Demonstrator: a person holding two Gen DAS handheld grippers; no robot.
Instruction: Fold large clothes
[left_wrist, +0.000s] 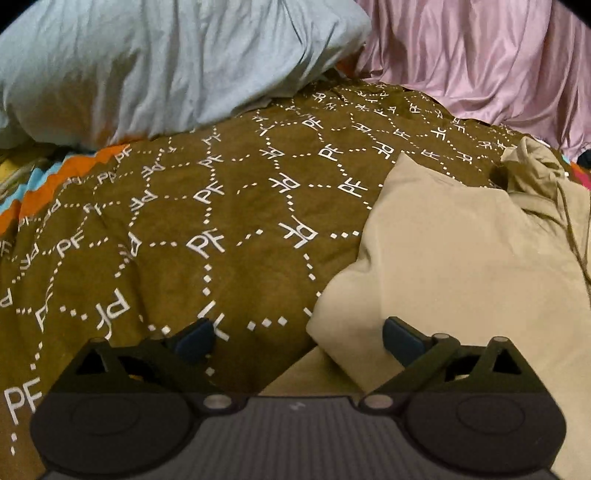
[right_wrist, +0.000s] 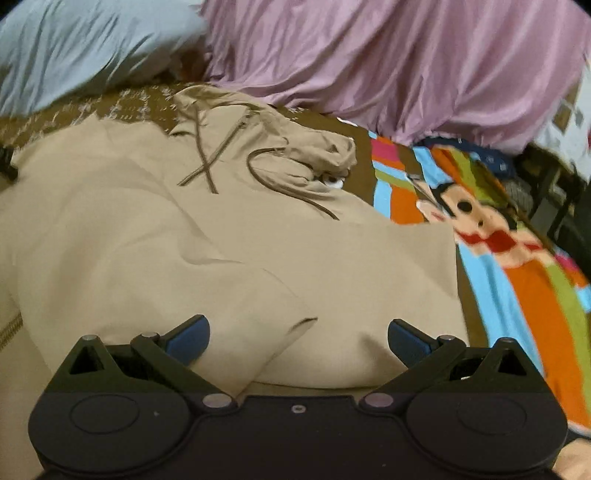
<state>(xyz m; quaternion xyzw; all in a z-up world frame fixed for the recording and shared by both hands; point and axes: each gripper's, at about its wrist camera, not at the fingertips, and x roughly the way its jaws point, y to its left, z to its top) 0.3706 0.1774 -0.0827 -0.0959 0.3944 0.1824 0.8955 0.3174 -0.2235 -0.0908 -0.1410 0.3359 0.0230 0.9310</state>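
Bedding forms the work surface: a brown quilt (left_wrist: 221, 221) printed with white "PF" marks, laid over a striped cartoon blanket (right_wrist: 517, 277).

Left gripper (left_wrist: 297, 341): jaws spread wide, holding nothing, poised above the left edge of the beige hoodie (left_wrist: 461, 258).

Right gripper (right_wrist: 298, 339): jaws likewise spread and empty, directly over a sleeve cuff (right_wrist: 295, 321) lying across the garment body.

The hoodie lies partly folded on the quilt, hood (right_wrist: 295, 147) and drawstrings (right_wrist: 207, 162) bunched at the far end.

Beyond it: a pale blue pillow (left_wrist: 166, 66) and a pink drape (right_wrist: 388, 66).

Assessment: a fold appears just laid and released. The next move likely calls for pinching the near hem at both sides and carrying it toward the hood.
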